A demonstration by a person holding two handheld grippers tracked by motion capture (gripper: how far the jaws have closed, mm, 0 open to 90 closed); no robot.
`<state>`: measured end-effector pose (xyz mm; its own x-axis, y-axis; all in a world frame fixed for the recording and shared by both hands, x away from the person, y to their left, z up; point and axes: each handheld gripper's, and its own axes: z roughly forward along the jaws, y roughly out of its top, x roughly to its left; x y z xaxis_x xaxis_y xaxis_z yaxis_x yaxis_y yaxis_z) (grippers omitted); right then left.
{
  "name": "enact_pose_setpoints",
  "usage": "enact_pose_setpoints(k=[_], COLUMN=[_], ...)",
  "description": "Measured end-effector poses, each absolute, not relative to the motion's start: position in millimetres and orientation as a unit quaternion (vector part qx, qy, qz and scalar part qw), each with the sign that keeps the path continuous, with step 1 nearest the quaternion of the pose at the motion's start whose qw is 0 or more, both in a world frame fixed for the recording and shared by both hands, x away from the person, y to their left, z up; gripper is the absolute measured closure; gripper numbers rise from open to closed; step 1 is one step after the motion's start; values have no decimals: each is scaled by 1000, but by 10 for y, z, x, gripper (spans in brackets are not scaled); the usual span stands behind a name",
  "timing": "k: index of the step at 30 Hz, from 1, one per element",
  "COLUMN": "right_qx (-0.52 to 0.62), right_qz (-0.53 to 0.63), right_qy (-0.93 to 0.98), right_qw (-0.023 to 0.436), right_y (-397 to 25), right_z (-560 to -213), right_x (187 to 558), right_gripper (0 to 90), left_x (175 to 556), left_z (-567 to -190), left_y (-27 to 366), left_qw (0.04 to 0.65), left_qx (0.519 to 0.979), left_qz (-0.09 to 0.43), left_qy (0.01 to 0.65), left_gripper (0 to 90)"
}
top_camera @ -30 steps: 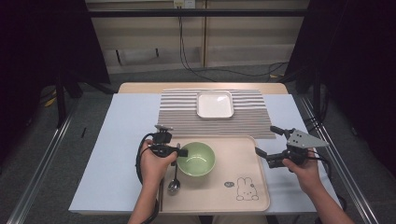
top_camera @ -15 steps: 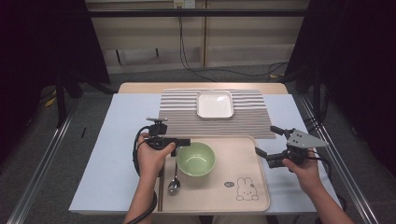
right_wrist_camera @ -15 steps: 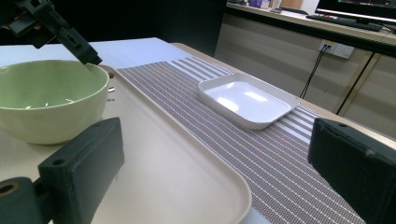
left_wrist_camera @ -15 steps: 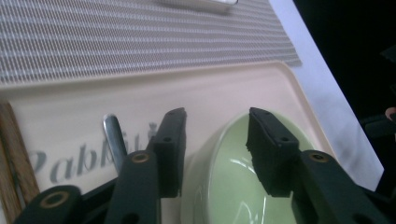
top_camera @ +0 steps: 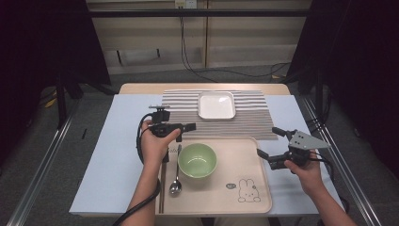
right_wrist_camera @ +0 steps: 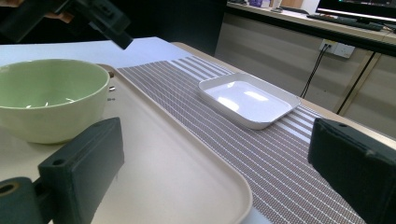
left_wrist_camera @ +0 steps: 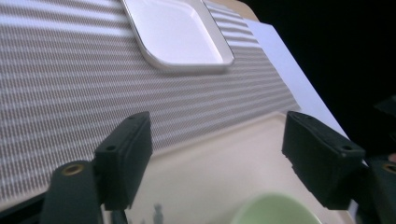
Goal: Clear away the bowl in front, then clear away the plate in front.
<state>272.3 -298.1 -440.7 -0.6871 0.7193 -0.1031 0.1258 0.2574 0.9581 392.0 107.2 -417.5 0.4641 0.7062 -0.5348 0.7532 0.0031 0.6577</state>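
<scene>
On the near part of the table a beige tray [top_camera: 244, 188] is laid, with chopsticks [top_camera: 162, 188] along its left edge, a spoon [top_camera: 176, 179] just right of them, and a green bowl [top_camera: 197, 160] right of the spoon. The right gripper [top_camera: 268, 146] is held at the right edge of the tray, jaws spread wide and empty; in the right gripper view the bowl [right_wrist_camera: 46, 98] is seen well ahead of the jaws, apart from them. The left gripper [top_camera: 188, 126] is held above the far left corner of the tray, just beyond the bowl, jaws likewise wide apart with nothing between them; in the left gripper view the bowl rim [left_wrist_camera: 275, 212] is seen low between the jaws, not touched. Farther off, a striped mat [top_camera: 254, 117] is spread, and a white square dish [top_camera: 216, 105] is set on it.

The step in hand is judged to be a hover near the bowl, nothing yet gripped. For the next move, a jaw would need to be lowered over the bowl rim and closed on it, so that the bowl can be lifted clear of the spoon.
</scene>
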Motion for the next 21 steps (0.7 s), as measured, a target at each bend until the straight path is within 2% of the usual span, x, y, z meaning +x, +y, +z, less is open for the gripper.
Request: enact_pose_setpoints(k=[3, 15, 21], right_qx=[286, 286, 283], right_qz=[539, 540, 537], right_qy=[742, 742, 745], right_qw=[278, 275, 276], right_y=[-2985, -2979, -2984], right_z=[-4402, -4407, -4410], right_x=[2718, 2725, 2730], right_gripper=[32, 32, 32], left_x=[4070, 4570, 4843], left_z=[-4172, -4276, -4299], left_y=[1030, 800, 663], left_qw=[487, 469, 449], left_qx=[702, 705, 712], left_qz=[-6, -5, 26], left_qy=[520, 532, 539], left_gripper=[187, 147, 147])
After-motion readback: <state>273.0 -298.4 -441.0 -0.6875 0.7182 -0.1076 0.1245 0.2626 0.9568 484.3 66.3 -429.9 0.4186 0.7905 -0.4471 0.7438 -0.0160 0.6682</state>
